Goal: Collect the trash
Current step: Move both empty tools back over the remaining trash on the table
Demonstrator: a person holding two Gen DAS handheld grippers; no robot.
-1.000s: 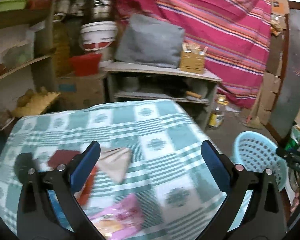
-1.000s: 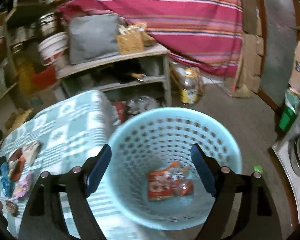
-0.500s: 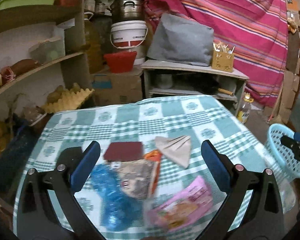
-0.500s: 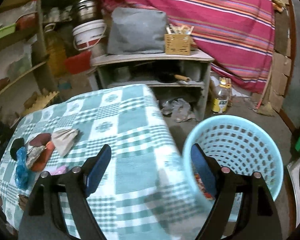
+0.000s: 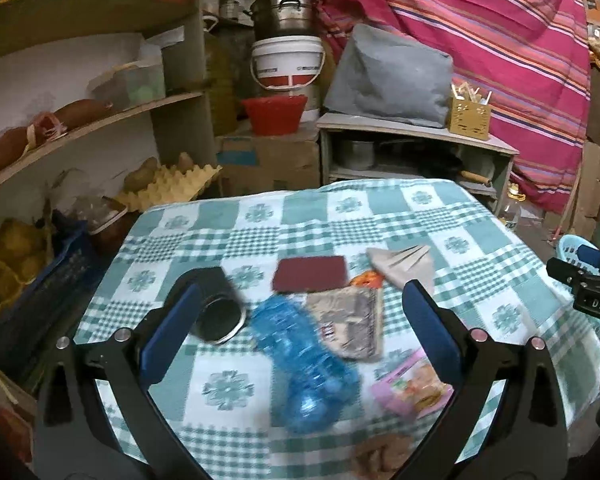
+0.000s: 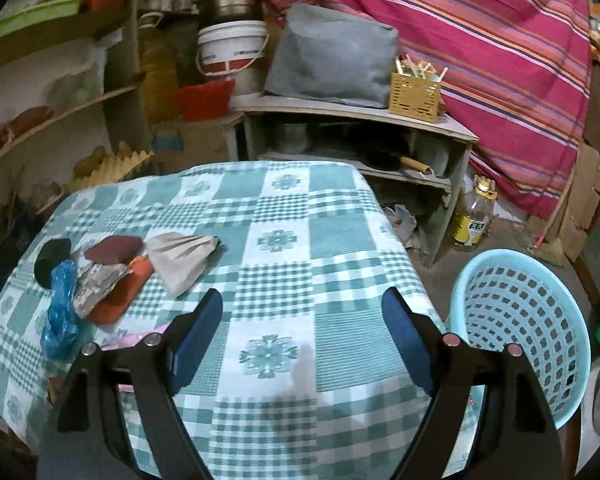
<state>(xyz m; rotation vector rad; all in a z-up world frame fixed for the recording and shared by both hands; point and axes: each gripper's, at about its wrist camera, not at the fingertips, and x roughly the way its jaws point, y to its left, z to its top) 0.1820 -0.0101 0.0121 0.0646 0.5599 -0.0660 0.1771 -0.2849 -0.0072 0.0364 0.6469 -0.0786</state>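
Observation:
Trash lies in a heap on the green checked tablecloth (image 5: 340,216): a crushed blue plastic bottle (image 5: 304,364), a black tin (image 5: 214,304), a maroon card (image 5: 310,274), a grey wrapper (image 5: 350,316), a folded beige paper (image 5: 404,262) and a pink wrapper (image 5: 412,388). My left gripper (image 5: 300,328) hovers open over the heap, with nothing between its jaws. My right gripper (image 6: 302,336) is open and empty above bare cloth (image 6: 276,240), with the heap (image 6: 100,276) to its left. The pale blue basket (image 6: 520,328) stands on the floor right of the table.
Curved shelves (image 5: 80,128) with jars and egg trays (image 5: 168,186) stand at the left. Behind the table is a low grey shelf unit (image 6: 356,116) with a grey cushion and a yellow box. An oil bottle (image 6: 474,216) stands on the floor near a striped pink cloth (image 6: 480,28).
Both grippers have swung left, away from the basket and toward the table. The trash heap now sits under the left gripper, and the right view shows the tablecloth instead of the basket's inside.

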